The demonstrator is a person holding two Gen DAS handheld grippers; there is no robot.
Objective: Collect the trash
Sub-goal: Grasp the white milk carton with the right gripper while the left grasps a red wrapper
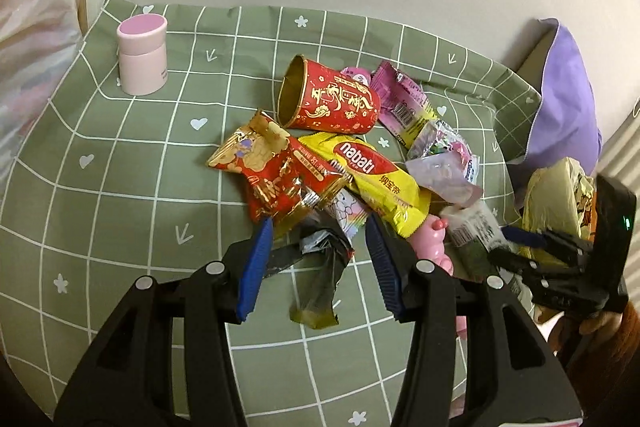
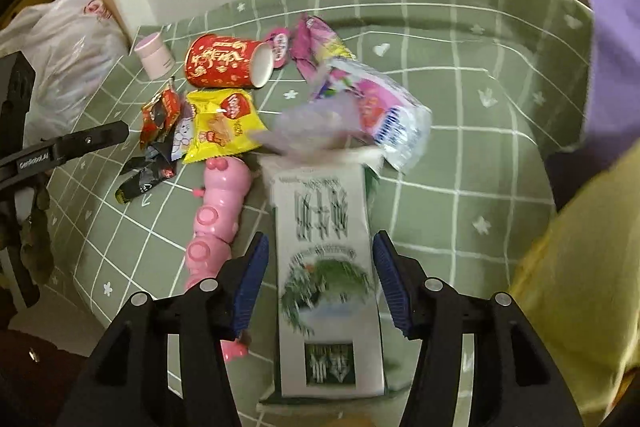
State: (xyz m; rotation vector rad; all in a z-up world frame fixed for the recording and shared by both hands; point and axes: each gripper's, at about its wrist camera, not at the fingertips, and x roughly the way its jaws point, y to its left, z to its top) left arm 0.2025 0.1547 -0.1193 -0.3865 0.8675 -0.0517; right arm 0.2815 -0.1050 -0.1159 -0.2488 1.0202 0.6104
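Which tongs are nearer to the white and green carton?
Right. The right tongs straddle the white and green carton; the left tongs are over the crumpled dark wrapper.

Red cup [image 1: 330, 99] on side; wrappers [image 1: 372, 179] heaped beside; carton [image 2: 328, 267] flat

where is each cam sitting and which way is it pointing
Left wrist: sits on the left gripper, looking forward and down over the green checked cloth at a crumpled black wrapper between its open blue-padded fingers; the right gripper shows at the right edge.
Right wrist: sits on the right gripper, looking down at a white and green carton between its open fingers; the left gripper enters from the left.
Shared: the red paper cup, yellow snack packet and pink plastic toy.
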